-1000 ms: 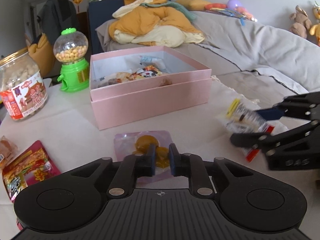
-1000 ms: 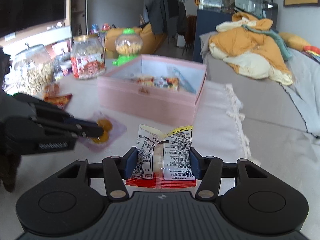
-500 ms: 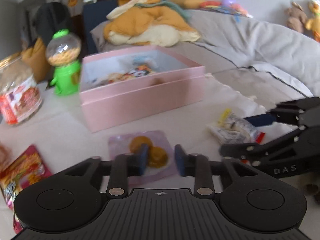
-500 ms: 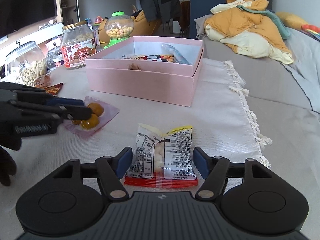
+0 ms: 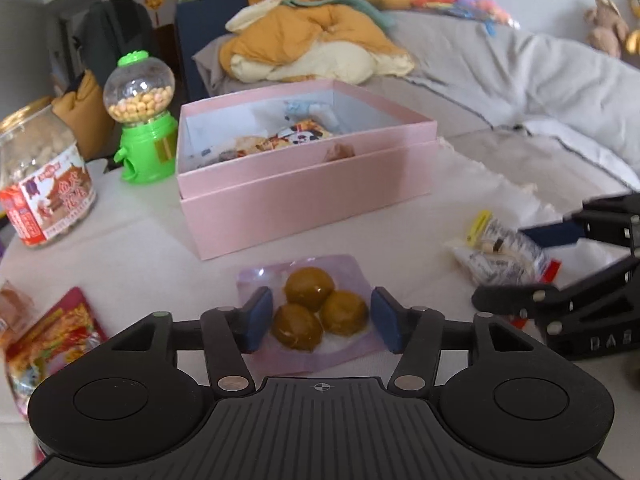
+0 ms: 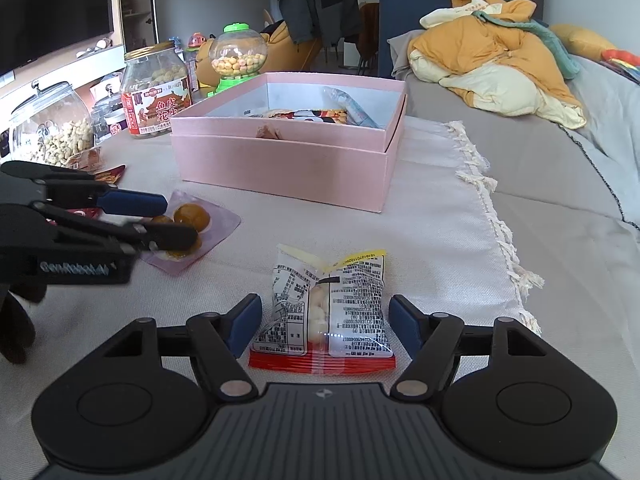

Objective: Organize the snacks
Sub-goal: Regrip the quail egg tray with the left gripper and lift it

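Observation:
A clear purple pouch with three brown balls (image 5: 316, 312) lies on the cloth, and my left gripper (image 5: 322, 324) is open around it, one pad on each side. A white printed snack packet with a red edge (image 6: 328, 312) lies flat, and my right gripper (image 6: 324, 326) is open around it without touching. The open pink box (image 5: 304, 188) stands behind with several snacks inside; it also shows in the right wrist view (image 6: 280, 164). The pouch shows in the right wrist view (image 6: 200, 224), and the packet in the left wrist view (image 5: 504, 252).
A green gumball dispenser (image 5: 144, 120) and a labelled nut jar (image 5: 44, 176) stand left of the box. A red snack bag (image 5: 48, 344) lies at the near left. Glass jars of nuts (image 6: 48, 128) line the far left. A bed with orange bedding (image 6: 492, 60) lies beyond the fringed cloth edge (image 6: 504, 232).
Both grippers have opened. The left one let go of the pouch of brown balls and the right one let go of the white packet; both snacks now lie on the cloth.

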